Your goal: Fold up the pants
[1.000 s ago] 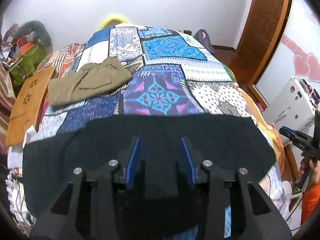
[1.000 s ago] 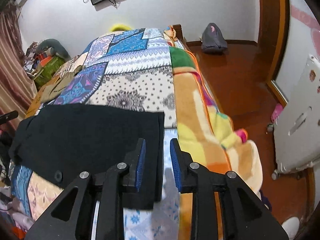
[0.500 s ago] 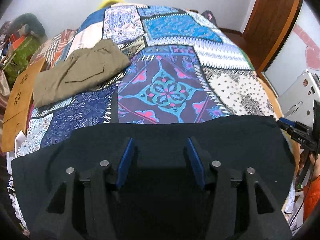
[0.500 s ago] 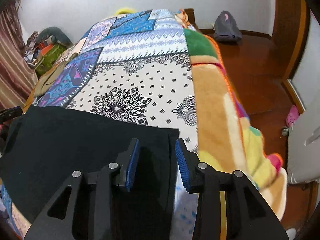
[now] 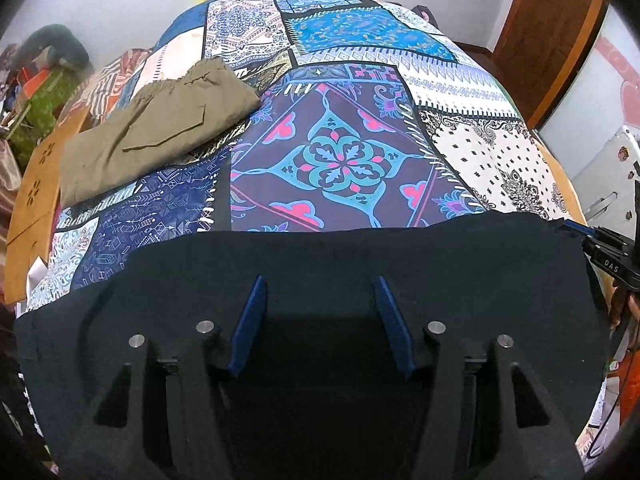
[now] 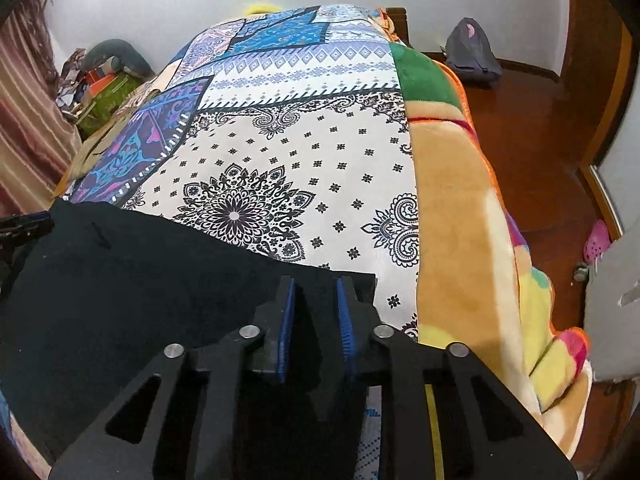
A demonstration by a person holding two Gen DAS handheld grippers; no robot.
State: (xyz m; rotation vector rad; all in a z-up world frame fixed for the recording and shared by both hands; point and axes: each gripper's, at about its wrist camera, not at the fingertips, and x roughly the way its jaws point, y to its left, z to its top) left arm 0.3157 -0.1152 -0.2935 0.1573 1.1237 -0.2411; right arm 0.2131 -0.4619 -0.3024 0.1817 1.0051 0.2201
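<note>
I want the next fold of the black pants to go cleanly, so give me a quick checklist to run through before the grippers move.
1. Right gripper over the corner of the black pants: ok, its fingers straddle the corner's edge.
2. Right grip closed on cloth: not ok, the jaws stand apart.
3. Left gripper placed over the pants: ok, but its jaws are wide open, nothing pinched.
4. Pants lying flat: ok, the far edge is nearly straight, no bunching visible.
5. Landing space on the patchwork bedspread ahead: ok, the olive pants lie off to the far left.
6. Near edge of the pants: cannot tell, hidden below both grippers.
</note>
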